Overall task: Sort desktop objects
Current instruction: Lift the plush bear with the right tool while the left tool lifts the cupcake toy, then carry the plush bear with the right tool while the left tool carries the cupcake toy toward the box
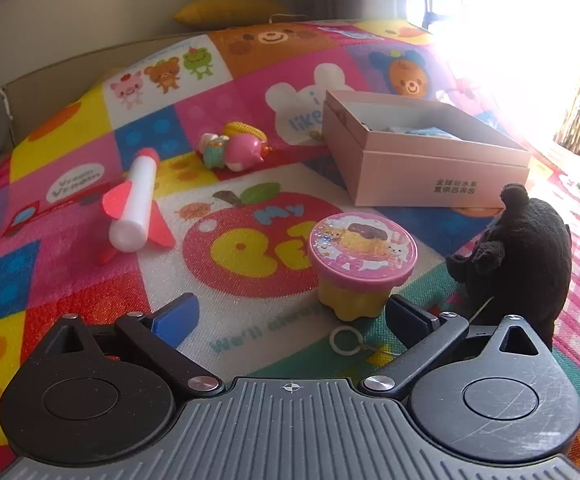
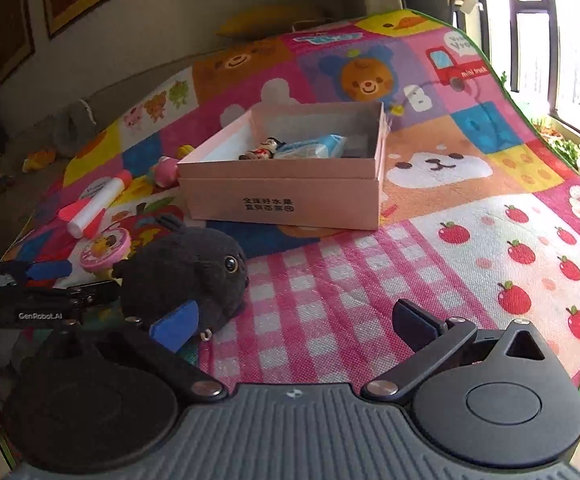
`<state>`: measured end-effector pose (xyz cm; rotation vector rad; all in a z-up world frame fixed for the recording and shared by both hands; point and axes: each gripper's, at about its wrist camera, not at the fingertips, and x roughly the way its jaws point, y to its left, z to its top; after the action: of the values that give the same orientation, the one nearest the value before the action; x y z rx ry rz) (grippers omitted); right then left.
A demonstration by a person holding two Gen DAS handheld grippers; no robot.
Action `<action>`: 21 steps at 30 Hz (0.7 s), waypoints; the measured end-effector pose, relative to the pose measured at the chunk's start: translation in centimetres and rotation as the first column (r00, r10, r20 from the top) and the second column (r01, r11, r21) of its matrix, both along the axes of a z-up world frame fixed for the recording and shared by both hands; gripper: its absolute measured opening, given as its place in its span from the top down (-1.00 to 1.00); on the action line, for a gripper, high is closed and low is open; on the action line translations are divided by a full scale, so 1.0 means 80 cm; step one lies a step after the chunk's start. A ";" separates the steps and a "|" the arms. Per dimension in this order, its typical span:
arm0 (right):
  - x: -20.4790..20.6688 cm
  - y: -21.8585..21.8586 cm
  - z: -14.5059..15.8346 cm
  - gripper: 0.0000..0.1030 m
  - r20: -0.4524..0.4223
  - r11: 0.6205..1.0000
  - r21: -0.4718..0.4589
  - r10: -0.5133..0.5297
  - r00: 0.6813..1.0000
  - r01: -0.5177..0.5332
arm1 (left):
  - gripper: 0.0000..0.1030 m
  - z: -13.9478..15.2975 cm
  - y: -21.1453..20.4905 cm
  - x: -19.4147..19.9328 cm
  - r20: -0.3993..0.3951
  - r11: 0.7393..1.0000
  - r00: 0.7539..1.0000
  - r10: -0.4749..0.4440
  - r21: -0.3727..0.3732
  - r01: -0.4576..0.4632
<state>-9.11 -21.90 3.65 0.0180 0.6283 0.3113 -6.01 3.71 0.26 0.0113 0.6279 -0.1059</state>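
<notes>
1 box (image 1: 441, 168), 1 plush (image 1: 525, 256), 1 rocket (image 1: 138, 204), 1 cup (image 1: 359, 264)

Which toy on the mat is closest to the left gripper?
The pudding-cup toy with the pink lid, just ahead of its open fingers; the others lie farther off.

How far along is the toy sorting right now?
Partly done: the pink box already holds a small figure and a blue packet. Nothing is in hand; the left gripper and right gripper are open. Left on the mat: black plush, pudding cup, rocket, pink toy.
</notes>
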 end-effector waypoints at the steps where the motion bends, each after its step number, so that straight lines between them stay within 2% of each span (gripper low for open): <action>1: -0.008 0.012 0.004 -1.00 0.025 0.997 -0.044 0.058 0.998 -0.057 | -0.99 0.000 0.003 0.001 -0.005 1.000 1.000 0.001 -0.017 -0.001; 4: -0.022 0.053 0.003 -1.00 0.053 0.965 -0.173 0.211 0.976 -0.199 | -1.00 0.000 0.005 0.002 -0.009 1.000 1.000 0.002 -0.031 -0.002; 8: -0.008 0.087 -0.011 -1.00 0.040 0.942 -0.231 0.260 0.965 -0.244 | -1.00 0.000 0.006 0.002 -0.009 0.999 1.000 0.003 -0.043 -0.003; 10: 0.007 0.093 -0.015 -0.95 0.016 0.948 -0.214 0.245 0.969 -0.236 | -1.00 0.000 0.006 0.002 -0.010 0.999 1.000 0.003 -0.050 -0.003; 11: 0.016 0.093 -0.017 -0.76 -0.005 0.954 -0.192 0.233 0.973 -0.229 | -1.00 0.000 0.007 0.002 -0.010 0.999 1.000 0.002 -0.053 -0.002; 13: 0.028 0.088 -0.015 -0.54 -0.062 0.963 -0.154 0.213 0.975 -0.220 | -1.00 0.000 0.008 0.002 -0.007 0.998 1.000 0.002 -0.061 -0.003; 15: 0.031 0.081 -0.004 -0.54 -0.076 0.974 -0.106 0.193 0.978 -0.200 | -1.00 0.000 0.008 0.001 -0.006 0.998 1.000 0.003 -0.067 -0.004; 18: 0.028 0.065 0.019 -0.54 -0.035 0.986 -0.019 0.166 0.986 -0.167 | -1.00 0.000 0.009 0.001 -0.005 0.997 1.000 0.005 -0.072 -0.005; 21: 0.027 0.060 0.033 -0.54 0.018 0.992 -0.010 0.129 0.992 -0.129 | -1.00 0.000 0.009 0.001 -0.005 0.997 1.000 0.004 -0.072 -0.005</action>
<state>-6.96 -17.08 6.33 -0.0342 0.6139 0.4328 -5.93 4.43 0.29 -0.0595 0.6287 -0.1241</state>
